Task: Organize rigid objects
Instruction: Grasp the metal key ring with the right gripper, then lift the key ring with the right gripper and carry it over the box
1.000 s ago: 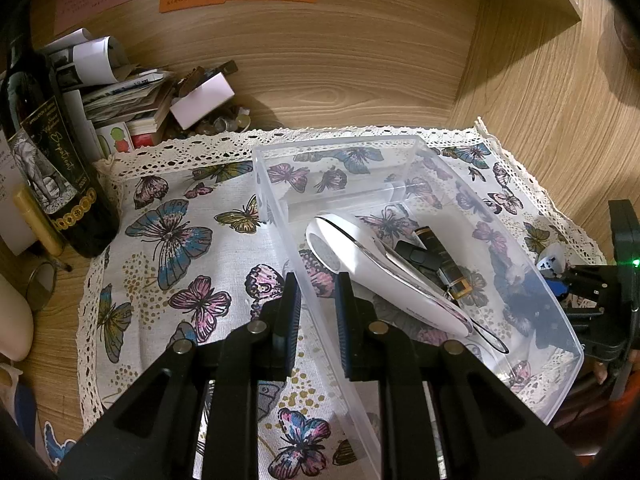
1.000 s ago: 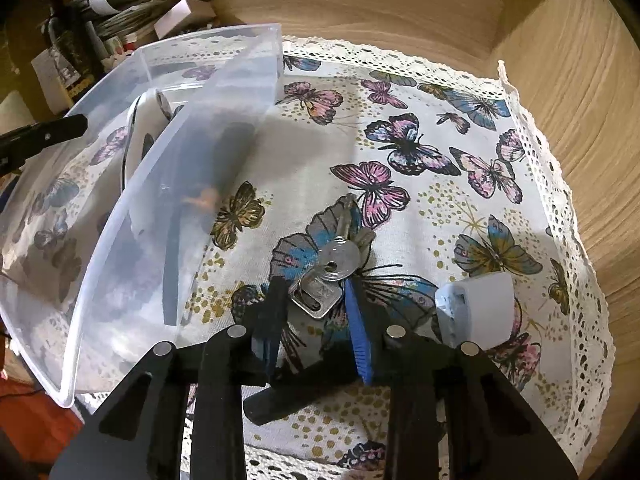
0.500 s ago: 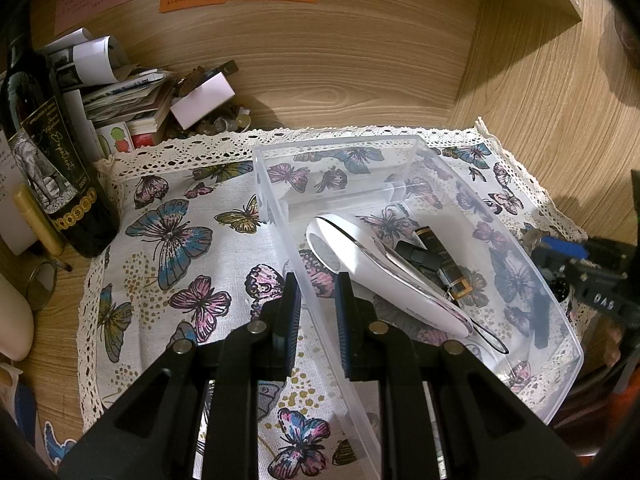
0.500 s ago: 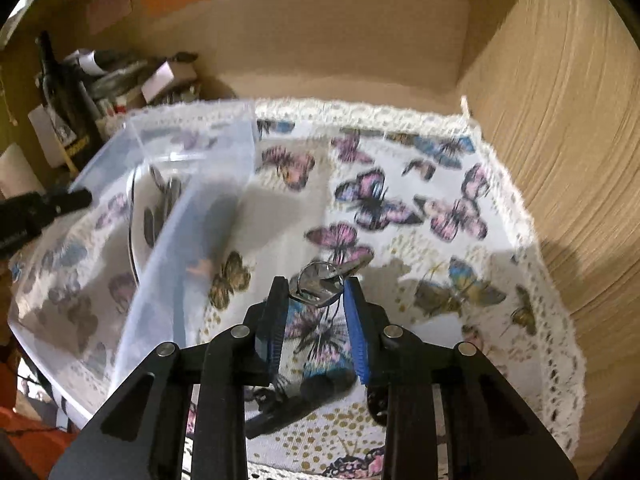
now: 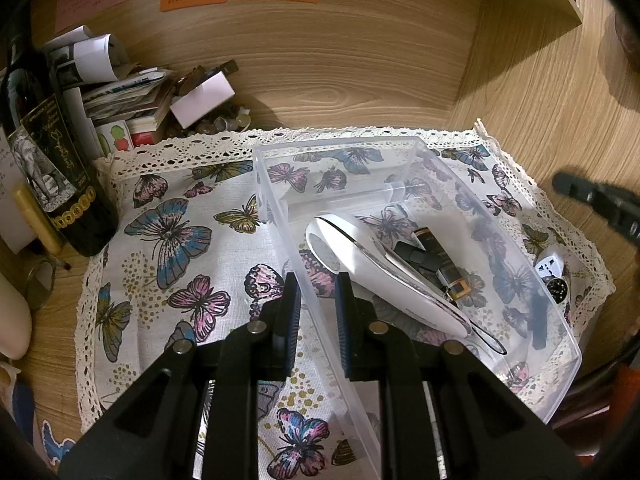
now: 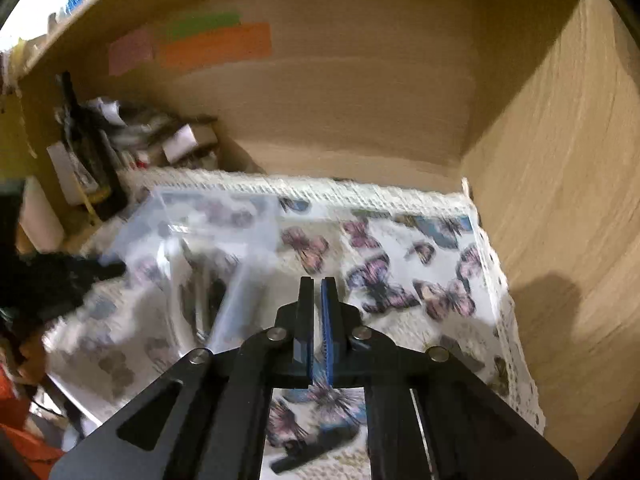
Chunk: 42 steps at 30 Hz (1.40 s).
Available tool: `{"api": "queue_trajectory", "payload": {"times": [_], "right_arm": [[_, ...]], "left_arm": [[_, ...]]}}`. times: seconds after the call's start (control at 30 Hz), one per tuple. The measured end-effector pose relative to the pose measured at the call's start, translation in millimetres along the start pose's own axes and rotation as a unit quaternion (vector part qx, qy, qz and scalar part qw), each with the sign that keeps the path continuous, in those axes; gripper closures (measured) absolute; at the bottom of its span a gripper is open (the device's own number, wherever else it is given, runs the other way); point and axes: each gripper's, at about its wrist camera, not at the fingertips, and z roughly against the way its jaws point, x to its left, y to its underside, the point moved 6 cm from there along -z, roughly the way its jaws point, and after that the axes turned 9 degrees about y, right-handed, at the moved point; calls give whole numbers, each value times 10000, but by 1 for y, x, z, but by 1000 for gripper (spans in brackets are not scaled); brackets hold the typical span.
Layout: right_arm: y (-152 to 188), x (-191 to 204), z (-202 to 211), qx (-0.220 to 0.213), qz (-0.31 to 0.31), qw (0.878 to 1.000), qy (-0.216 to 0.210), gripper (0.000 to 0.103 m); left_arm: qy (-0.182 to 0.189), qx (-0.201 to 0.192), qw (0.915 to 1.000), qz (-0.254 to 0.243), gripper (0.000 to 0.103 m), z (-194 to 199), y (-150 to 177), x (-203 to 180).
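A clear plastic bin [image 5: 400,148] stands on the butterfly cloth [image 5: 180,240]. In it lie a white handheld device [image 5: 376,268] and small black and gold items [image 5: 432,256]. My left gripper [image 5: 318,296] straddles the bin's near wall with its fingers close on it. My right gripper [image 6: 316,292] is raised above the cloth, its fingers almost together; the keys are not visible between them. That view is blurred. The right gripper also shows in the left wrist view [image 5: 600,200]. A white adapter [image 5: 550,264] lies outside the bin at the right.
A dark wine bottle [image 5: 48,160] and a pile of papers and boxes [image 5: 132,92] stand at the back left. Wooden walls close the back and right. A black object [image 6: 316,448] lies on the cloth below my right gripper.
My right gripper closed around the keys, lifted off the cloth and swung up; its fingers are now nearly together. The left gripper has not moved.
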Motion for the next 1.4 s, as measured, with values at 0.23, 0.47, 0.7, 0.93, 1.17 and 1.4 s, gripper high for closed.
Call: {"api": "queue_trajectory", "payload": {"times": [0.23, 0.47, 0.7, 0.93, 1.17, 1.4], "right_arm": [[-11, 8, -6, -64, 198, 9998, 15, 99], [15, -2, -62, 754, 226, 9968, 134, 66], [22, 3, -114, 1501, 184, 9885, 28, 66], [30, 13, -131, 1616, 373, 9861, 18, 78], [38, 3, -116, 1473, 198, 9889, 61, 81], [18, -15, -77, 1020, -22, 9948, 42, 98]], "left_arm": [[4, 0, 10000, 2, 87, 0, 0, 0], [-2, -3, 10000, 3, 87, 0, 0, 0], [2, -3, 10000, 2, 87, 0, 0, 0], [4, -7, 10000, 1, 87, -1, 1, -1], [4, -9, 10000, 1, 87, -1, 0, -1], [-12, -13, 10000, -8, 87, -2, 1, -3]]}}
